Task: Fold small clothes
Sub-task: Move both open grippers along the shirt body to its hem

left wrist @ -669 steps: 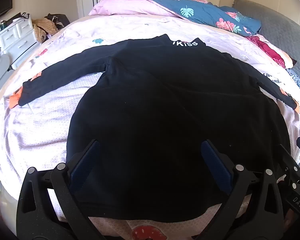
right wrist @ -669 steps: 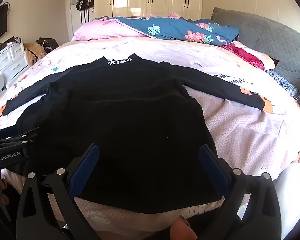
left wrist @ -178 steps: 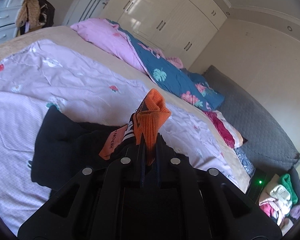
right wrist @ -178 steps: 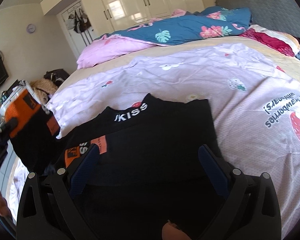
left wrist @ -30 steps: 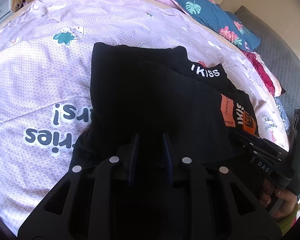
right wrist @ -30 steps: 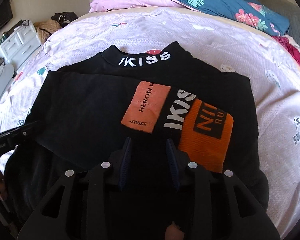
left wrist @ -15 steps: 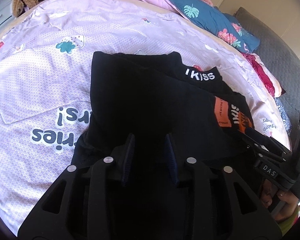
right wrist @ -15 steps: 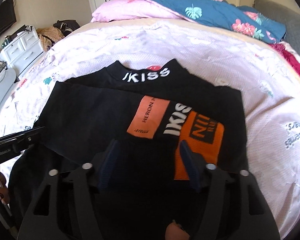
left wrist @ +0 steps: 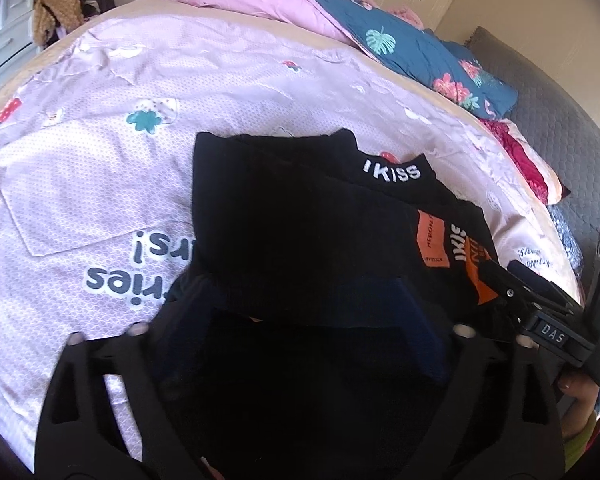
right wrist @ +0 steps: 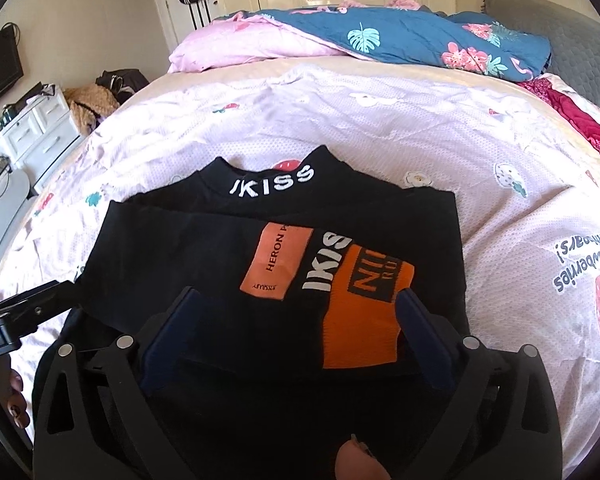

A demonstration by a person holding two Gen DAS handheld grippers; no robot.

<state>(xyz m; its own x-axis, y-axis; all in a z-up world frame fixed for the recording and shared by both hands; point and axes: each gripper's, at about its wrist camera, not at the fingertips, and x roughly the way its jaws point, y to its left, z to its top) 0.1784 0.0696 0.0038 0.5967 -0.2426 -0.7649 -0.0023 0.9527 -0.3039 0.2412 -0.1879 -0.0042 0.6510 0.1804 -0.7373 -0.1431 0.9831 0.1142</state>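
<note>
A black long-sleeved top (right wrist: 204, 256) with a white "IKISS" collar lies on the bed, both sleeves folded in across its body. Its orange cuff (right wrist: 364, 312) and orange label (right wrist: 276, 260) lie on top, and the top also shows in the left wrist view (left wrist: 292, 224). My right gripper (right wrist: 296, 312) is open, its blue pads astride the folded sleeve above the near part of the top. My left gripper (left wrist: 304, 296) is open over the top's near left part. Each gripper shows at the edge of the other's view: the right one (left wrist: 540, 308), the left one (right wrist: 20, 316).
The pink printed bedcover (right wrist: 380, 120) surrounds the top. Pink and blue floral quilts (right wrist: 380, 36) are piled at the head of the bed. White drawers (right wrist: 32, 128) and a heap of bags stand to the left. A grey headboard (left wrist: 560, 128) is at the right.
Both grippers have opened wide and let go of the black fabric they were nearly shut on. Both have drawn back a little from the top.
</note>
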